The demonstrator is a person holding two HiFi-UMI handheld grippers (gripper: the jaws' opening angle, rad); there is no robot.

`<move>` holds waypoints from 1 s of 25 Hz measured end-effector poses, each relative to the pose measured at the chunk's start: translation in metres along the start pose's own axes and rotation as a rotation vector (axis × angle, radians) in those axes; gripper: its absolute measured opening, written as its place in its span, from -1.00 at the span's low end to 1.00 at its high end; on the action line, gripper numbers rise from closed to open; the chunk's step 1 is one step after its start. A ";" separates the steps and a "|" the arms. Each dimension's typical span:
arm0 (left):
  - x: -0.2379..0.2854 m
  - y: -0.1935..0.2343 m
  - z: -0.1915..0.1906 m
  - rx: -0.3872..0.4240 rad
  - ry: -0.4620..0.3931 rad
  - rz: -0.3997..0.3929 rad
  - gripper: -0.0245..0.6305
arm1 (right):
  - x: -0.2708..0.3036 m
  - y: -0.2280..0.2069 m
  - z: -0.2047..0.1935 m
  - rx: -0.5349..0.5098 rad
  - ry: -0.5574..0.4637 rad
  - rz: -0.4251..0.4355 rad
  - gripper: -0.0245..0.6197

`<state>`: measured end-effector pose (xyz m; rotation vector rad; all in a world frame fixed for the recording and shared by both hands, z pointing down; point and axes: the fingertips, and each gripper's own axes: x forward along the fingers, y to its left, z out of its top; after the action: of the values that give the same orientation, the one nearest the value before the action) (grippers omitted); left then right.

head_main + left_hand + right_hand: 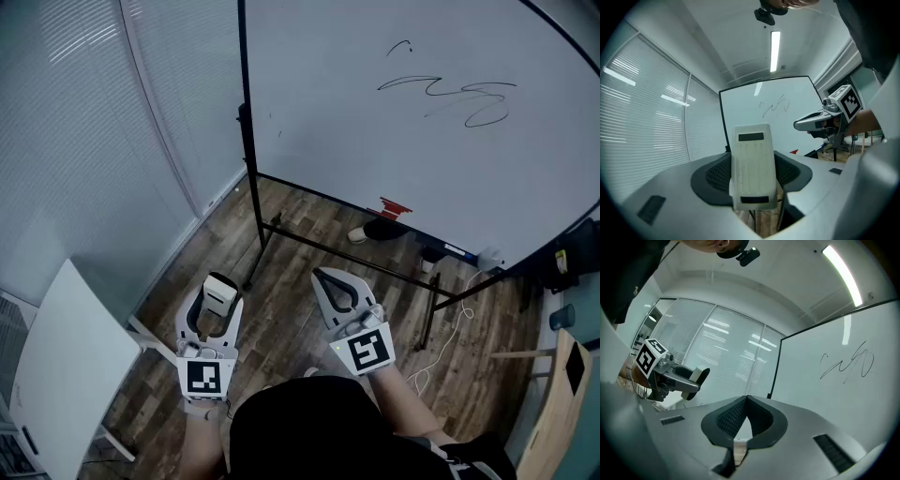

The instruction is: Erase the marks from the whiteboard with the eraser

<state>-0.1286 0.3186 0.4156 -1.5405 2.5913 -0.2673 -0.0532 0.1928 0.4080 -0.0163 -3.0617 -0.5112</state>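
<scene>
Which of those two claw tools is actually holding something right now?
The left gripper: its jaws are clamped on the white eraser, which sticks out beyond them. The right gripper has its jaws shut together with nothing between.

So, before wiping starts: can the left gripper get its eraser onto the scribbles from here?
Probably yes, once raised. The left gripper is shut on the eraser, and nothing stands between it and the marks up on the whiteboard; it just hangs low, apart from the board.
</scene>
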 end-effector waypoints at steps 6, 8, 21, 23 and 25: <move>0.023 -0.018 -0.016 0.039 0.032 -0.013 -0.11 | 0.005 -0.019 -0.009 0.009 -0.015 0.031 -0.84; 0.032 -0.023 -0.015 0.051 0.021 -0.013 -0.11 | 0.007 -0.020 -0.016 0.009 -0.011 0.055 -0.84; 0.135 0.011 -0.054 0.072 0.032 -0.079 -0.11 | 0.091 -0.067 -0.068 0.047 0.077 0.000 -0.84; 0.165 0.031 -0.062 0.079 0.019 -0.111 -0.11 | 0.120 -0.079 -0.076 0.025 0.120 -0.036 -0.84; 0.194 0.050 -0.067 0.085 0.003 -0.145 -0.11 | 0.150 -0.091 -0.079 0.011 0.148 -0.067 -0.84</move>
<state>-0.2769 0.1782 0.4688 -1.7005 2.4393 -0.3879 -0.2013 0.0818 0.4589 0.1192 -2.9282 -0.4764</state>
